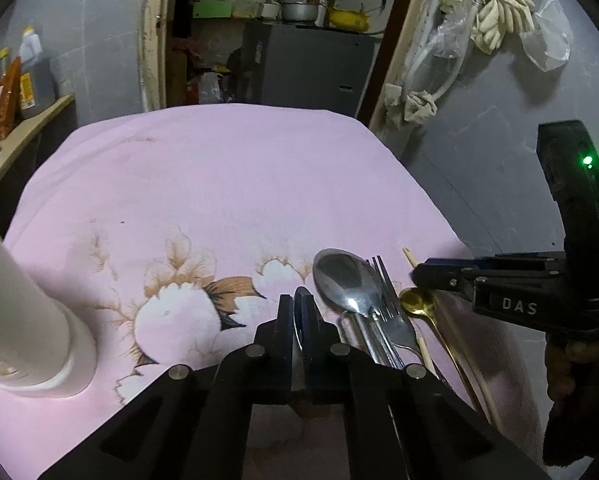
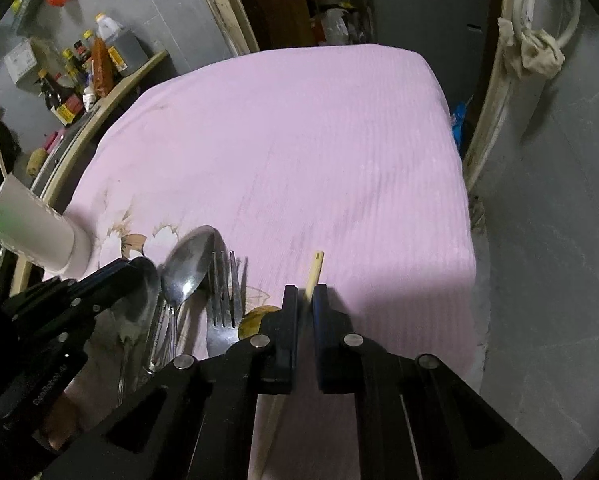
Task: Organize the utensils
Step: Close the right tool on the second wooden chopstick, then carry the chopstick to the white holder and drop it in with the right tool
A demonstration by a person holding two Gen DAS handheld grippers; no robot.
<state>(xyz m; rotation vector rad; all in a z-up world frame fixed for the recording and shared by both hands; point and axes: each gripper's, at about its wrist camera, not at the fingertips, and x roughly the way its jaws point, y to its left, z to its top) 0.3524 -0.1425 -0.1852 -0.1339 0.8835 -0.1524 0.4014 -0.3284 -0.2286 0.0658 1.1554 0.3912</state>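
Nearest, the left gripper (image 1: 299, 300) has its fingers pressed together on the bowl of a steel spoon (image 1: 300, 322), of which only a thin sliver shows between the pads, the handle hidden under the black linkage. Likewise the right gripper (image 2: 305, 294) is clamped on a pale wooden chopstick (image 2: 314, 270); its tip pokes out ahead, the rest runs out of sight beneath the fingers. Just beside the left fingers lie a large steel spoon (image 1: 345, 280), a steel fork (image 1: 385, 300) overlapping it, and a small gold spoon (image 1: 413, 302), partly covered by the right gripper; all their handles are cut off by the hardware. Everything rests on a pink flowered cloth (image 1: 203, 184) over the desk, whose far half lies bare up to its rounded far edge. At the left a white cylindrical holder (image 1: 27, 320) is cropped by the frame. White letters "DAS" show on the right gripper's side; bottle labels on the far wooden shelf (image 2: 111, 92) are too small to read.
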